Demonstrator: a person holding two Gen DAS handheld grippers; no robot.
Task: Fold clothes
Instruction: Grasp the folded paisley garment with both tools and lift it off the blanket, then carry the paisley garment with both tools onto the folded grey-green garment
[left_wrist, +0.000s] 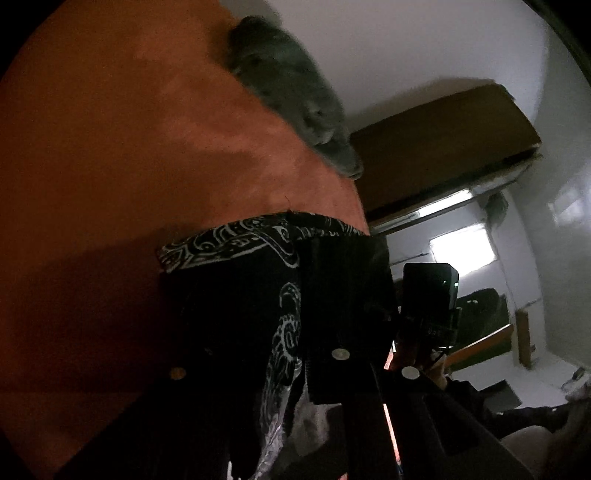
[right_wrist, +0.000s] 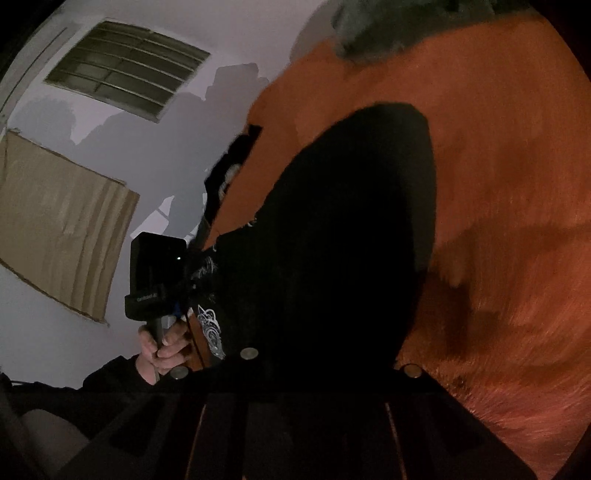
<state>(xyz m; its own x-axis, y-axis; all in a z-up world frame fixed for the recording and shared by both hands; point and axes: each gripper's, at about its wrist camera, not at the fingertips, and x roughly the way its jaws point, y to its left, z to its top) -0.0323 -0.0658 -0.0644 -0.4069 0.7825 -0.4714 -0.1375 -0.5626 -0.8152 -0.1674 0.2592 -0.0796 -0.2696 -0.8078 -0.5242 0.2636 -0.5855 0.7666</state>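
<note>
Gripping a black cotton cloth with white paisley print (left_wrist: 236, 243), the left gripper (left_wrist: 280, 266) is pinched closed on its edge; the right gripper (right_wrist: 317, 236), also closed, appears to hold the same dark fabric, though dimness hides its pads; the cloth hangs between both over the rust-orange bedspread (left_wrist: 110, 147), its long axis probably running gripper to gripper, neither hand nearer.

dim | foreground near black | motion blur | fisheye-bent edges | shadows, perhaps overhead light
</note>
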